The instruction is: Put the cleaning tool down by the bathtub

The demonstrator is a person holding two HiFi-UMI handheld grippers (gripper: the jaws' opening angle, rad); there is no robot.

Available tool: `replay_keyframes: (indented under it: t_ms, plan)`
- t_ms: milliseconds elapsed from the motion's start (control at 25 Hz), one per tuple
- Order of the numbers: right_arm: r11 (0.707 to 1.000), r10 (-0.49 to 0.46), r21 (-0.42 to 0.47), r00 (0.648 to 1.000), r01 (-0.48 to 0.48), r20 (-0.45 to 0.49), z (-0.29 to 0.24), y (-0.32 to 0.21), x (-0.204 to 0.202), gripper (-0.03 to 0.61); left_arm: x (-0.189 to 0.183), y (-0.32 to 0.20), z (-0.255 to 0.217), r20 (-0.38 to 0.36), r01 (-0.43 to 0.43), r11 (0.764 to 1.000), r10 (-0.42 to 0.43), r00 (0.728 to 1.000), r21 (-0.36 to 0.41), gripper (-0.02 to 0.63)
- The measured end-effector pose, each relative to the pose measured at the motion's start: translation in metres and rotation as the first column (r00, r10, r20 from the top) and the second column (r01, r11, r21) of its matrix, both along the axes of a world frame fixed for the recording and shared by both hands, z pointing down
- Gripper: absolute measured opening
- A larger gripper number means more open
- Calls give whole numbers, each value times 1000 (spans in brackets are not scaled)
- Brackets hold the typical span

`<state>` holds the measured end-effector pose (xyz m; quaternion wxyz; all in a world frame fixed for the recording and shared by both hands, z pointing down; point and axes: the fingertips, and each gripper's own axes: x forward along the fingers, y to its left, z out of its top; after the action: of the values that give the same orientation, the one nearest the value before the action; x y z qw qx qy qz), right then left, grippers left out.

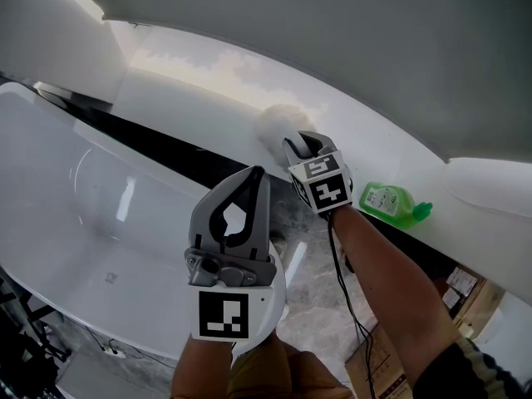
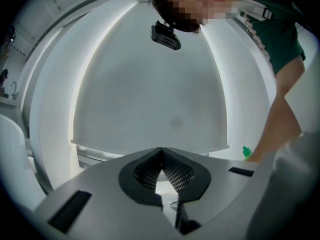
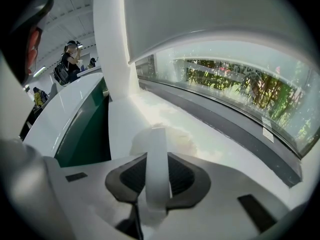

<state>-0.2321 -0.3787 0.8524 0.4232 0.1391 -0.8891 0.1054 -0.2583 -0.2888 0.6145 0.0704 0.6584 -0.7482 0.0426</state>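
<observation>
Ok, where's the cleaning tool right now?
Head view, right of centre: the cleaning tool is held by its handle in the jaws of the right gripper, its fluffy head on the white ledge beyond the bathtub, left of the green bottle.

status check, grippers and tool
Right gripper shut on white-handled fluffy cleaning tool, head at white ledge. Left gripper shut, empty. Green plastic bottle close by.

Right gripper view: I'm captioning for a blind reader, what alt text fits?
The right gripper clamps the white handle of a cleaning tool, its fluffy head against a white ledge beside a curved window.
</observation>
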Motion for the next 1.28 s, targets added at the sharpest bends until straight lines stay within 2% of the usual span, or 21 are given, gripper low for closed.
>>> replay_keyframes:
  t_ms: [80,120,200,320,400,600,1080,1280]
  plan:
    - [1000,-12,-6,1000,12,13,-1,2,0,98,0,1,-2,-1,2,1000,-2,1000,8,6]
    - [1000,-26,-10,999,27,21,-1,4,-1,125,0,1,-3,1,1,1000,-1,1000,13,6]
    - [998,-57,-9,998,58,40,-3,9,-5,229,0,2,-2,4,-1,1000,1,1000,16,6]
    - [997,-68,50,995,64,72,-9,10,-10,295,-2,4,0,-1,-1,1000,1,1000,11,6]
    - [996,-54,75,995,48,86,-13,8,-8,295,-2,5,2,-2,-7,1000,7,1000,11,6]
    - [998,-30,66,993,22,115,-16,5,-4,295,-3,4,6,-20,-3,1000,3,1000,10,6]
    - [994,-59,97,984,43,167,-42,8,-1,295,2,-8,-2,-44,-29,999,30,999,25,6]
    - [994,-58,106,971,34,234,-67,15,1,295,5,-12,-14,-37,-44,999,45,998,29,6]
